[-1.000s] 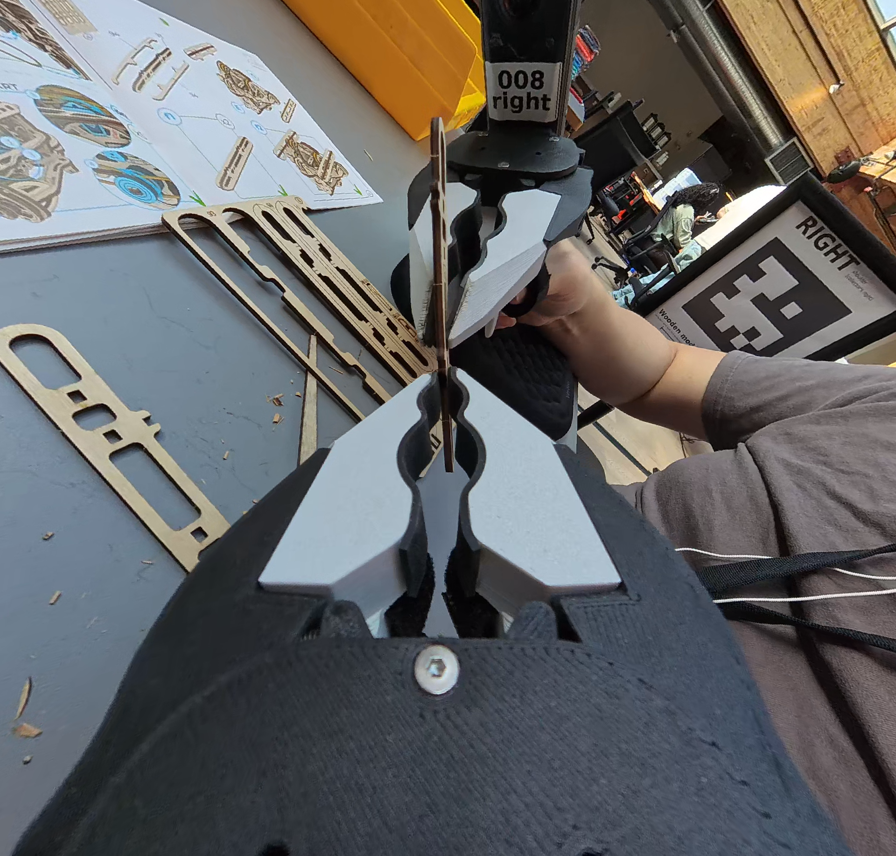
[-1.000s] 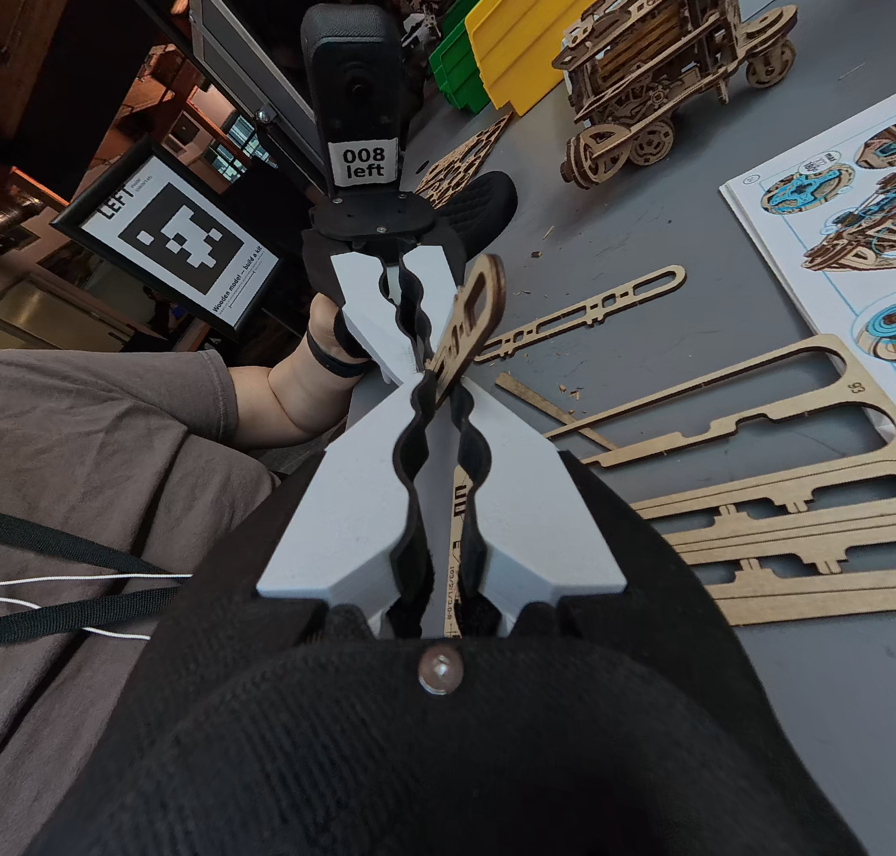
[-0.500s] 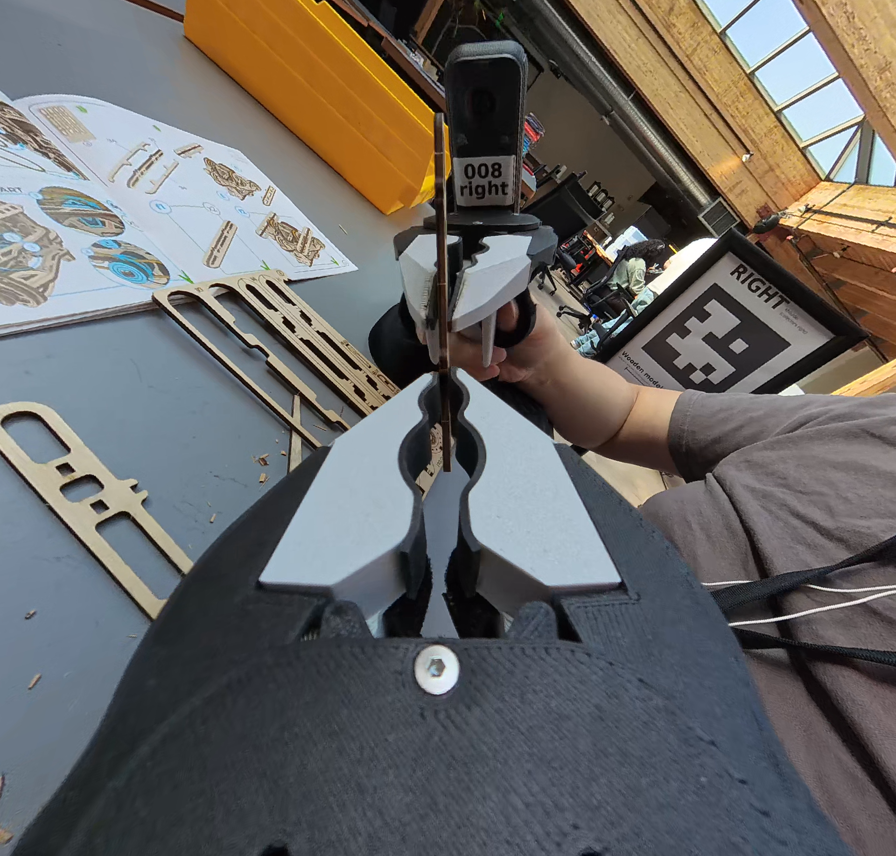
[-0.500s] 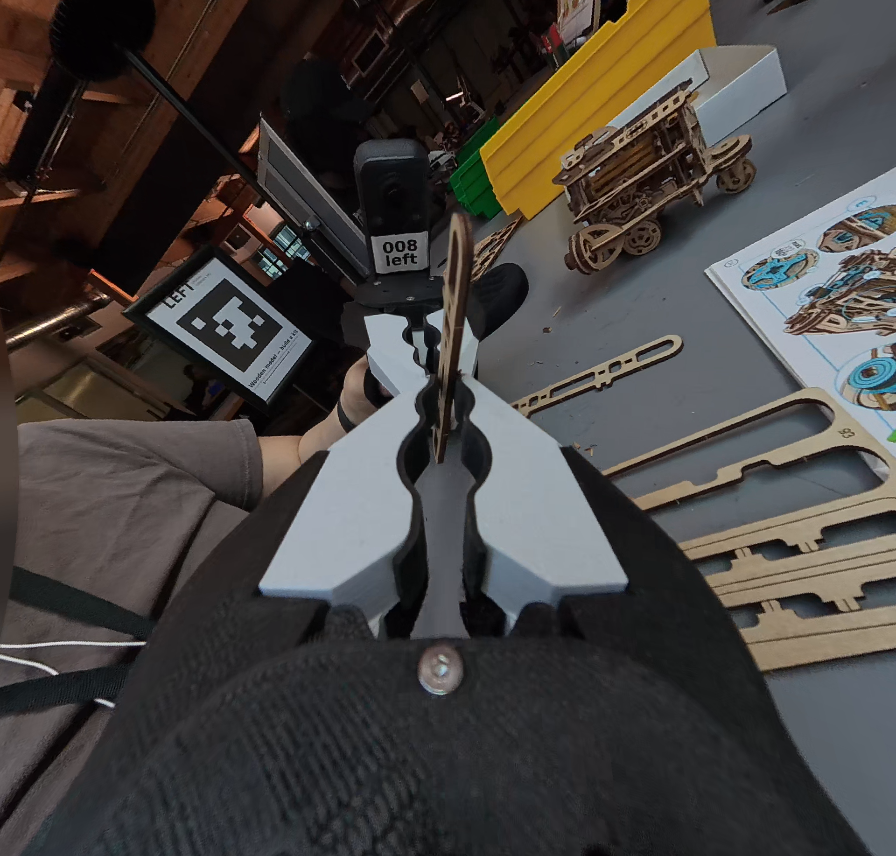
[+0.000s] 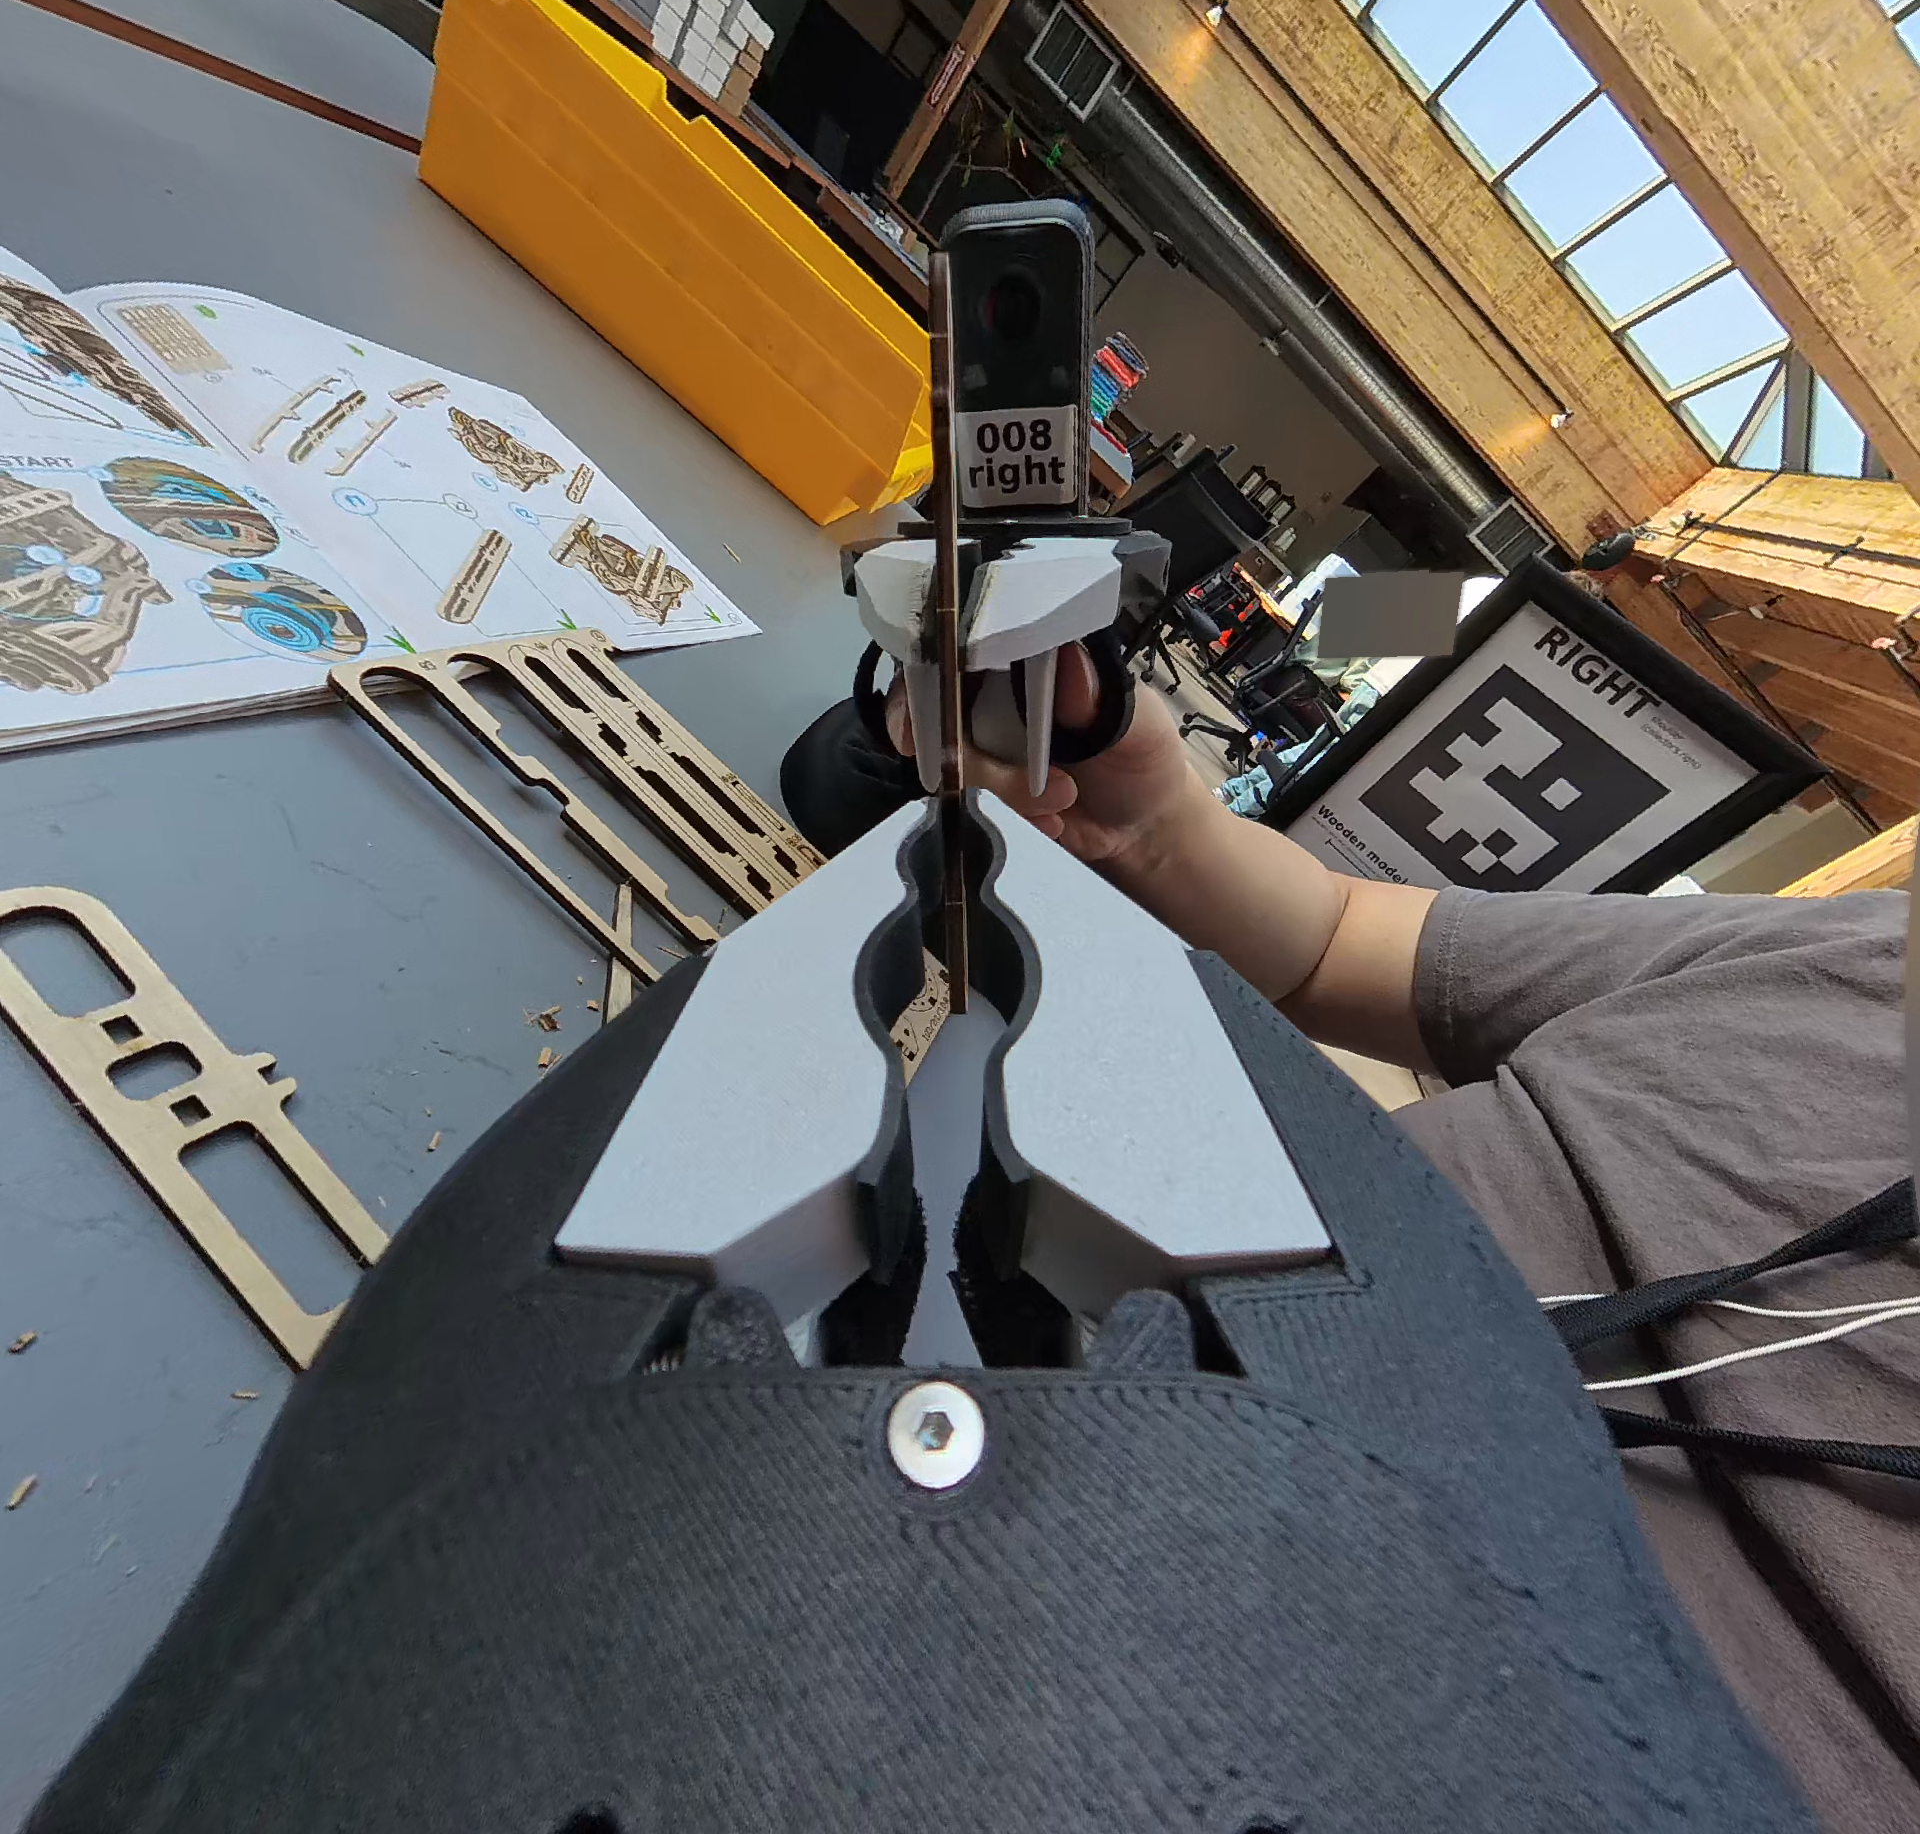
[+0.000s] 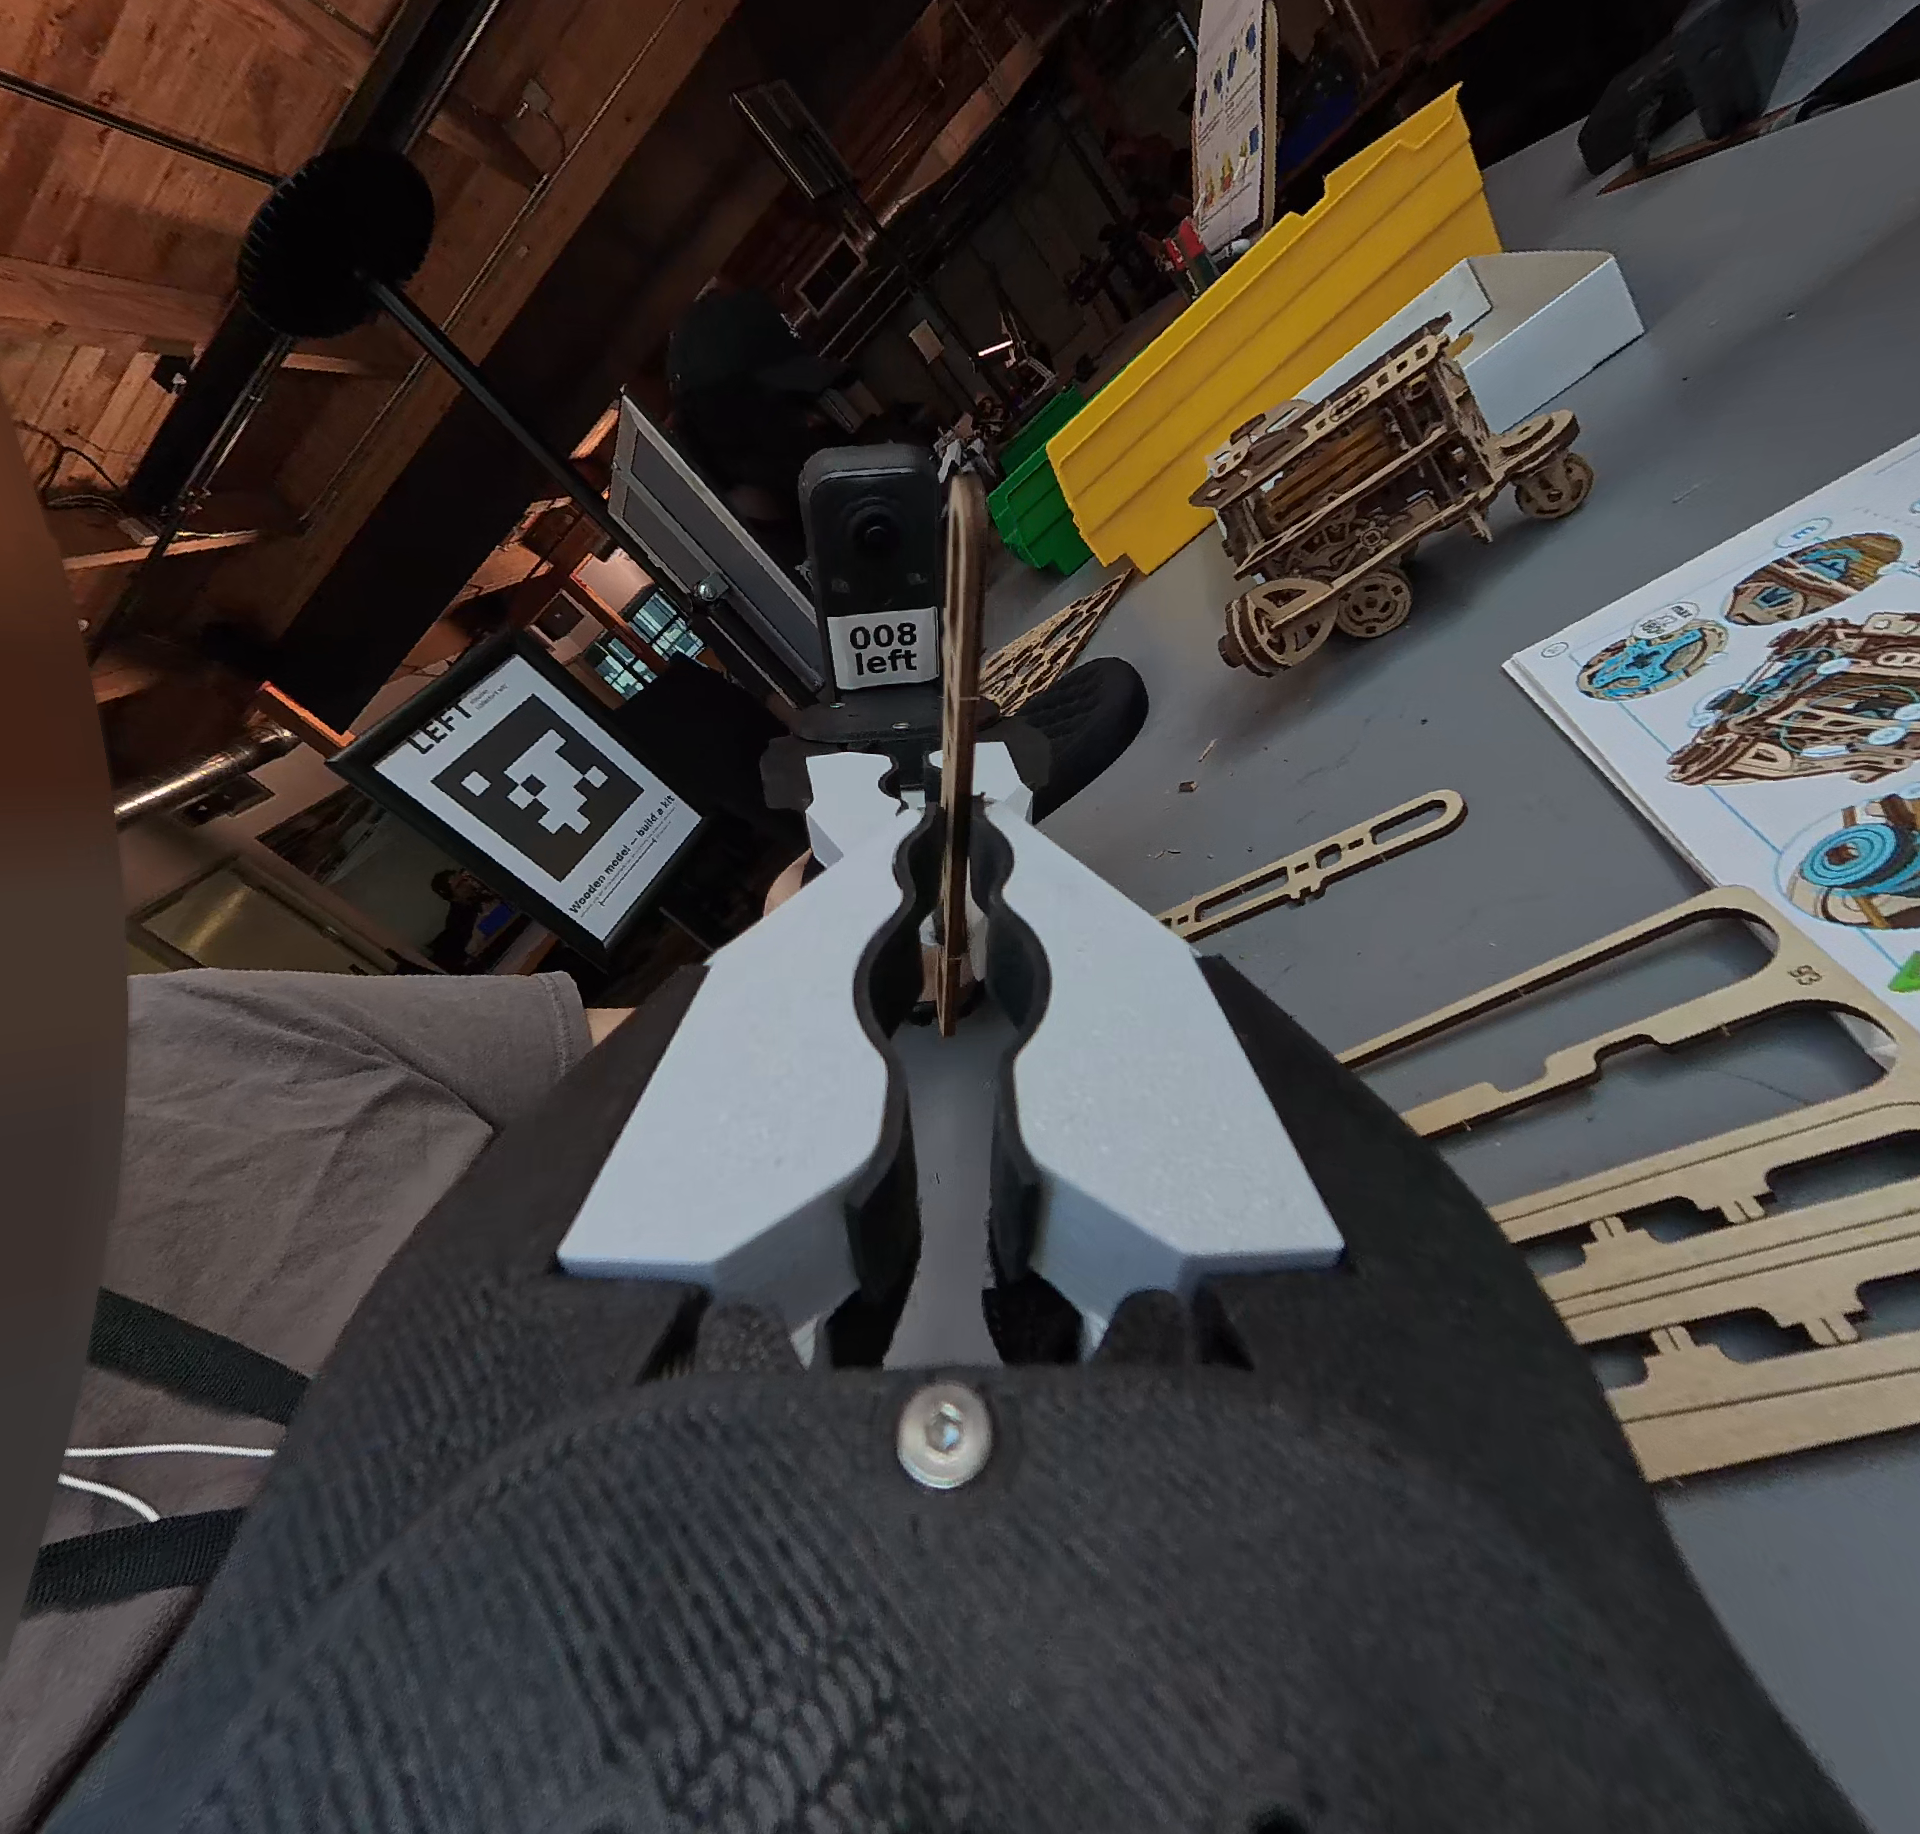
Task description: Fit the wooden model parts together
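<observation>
Both tongs, left gripper (image 5: 951,828) and right gripper (image 6: 951,839), pinch one thin wooden strip (image 5: 943,537) edge-on; mating piece seems needed next.

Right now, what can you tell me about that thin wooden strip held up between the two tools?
The wooden strip is a thin, flat piece of pale laser-cut plywood with dark scorched edges, seen almost edge-on in both views. It has a rounded top end and small notches along its edge. It stands roughly upright in the air above the grey table. The left hand-held gripper pinches its lower end, and the right hand-held gripper is closed on it too, from the opposite side. It touches nothing else.
</observation>
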`<action>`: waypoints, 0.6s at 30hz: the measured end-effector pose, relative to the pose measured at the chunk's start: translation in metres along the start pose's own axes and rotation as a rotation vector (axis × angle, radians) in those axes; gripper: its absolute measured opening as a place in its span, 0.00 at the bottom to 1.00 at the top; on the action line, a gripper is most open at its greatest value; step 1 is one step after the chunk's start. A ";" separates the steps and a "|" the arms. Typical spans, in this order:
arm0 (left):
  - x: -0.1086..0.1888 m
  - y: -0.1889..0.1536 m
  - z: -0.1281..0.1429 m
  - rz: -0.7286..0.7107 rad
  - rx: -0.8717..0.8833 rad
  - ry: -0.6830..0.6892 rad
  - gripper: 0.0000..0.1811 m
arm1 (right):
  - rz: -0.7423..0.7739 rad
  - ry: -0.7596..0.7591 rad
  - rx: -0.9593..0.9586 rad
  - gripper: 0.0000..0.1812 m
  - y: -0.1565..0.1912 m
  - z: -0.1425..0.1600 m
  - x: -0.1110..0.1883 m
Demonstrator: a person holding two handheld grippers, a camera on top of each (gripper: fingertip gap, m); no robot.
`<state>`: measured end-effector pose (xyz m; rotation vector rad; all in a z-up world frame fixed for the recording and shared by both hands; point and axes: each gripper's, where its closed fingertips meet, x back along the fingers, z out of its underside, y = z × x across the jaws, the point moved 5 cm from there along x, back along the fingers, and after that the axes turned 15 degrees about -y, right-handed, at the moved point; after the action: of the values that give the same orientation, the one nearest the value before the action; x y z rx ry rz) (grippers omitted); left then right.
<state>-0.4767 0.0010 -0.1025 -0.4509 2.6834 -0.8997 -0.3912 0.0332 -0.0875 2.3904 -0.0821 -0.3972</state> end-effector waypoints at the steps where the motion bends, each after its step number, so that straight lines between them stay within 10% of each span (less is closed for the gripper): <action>1: 0.000 0.000 0.000 0.000 0.001 -0.001 0.00 | -0.005 -0.003 -0.012 0.00 0.000 0.000 0.000; 18: 0.001 -0.005 0.006 -0.023 0.012 0.029 0.00 | 0.021 0.093 0.094 0.01 -0.005 0.005 0.003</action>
<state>-0.4745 -0.0063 -0.1042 -0.4707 2.7026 -0.9347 -0.3896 0.0329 -0.0949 2.4944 -0.0855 -0.2770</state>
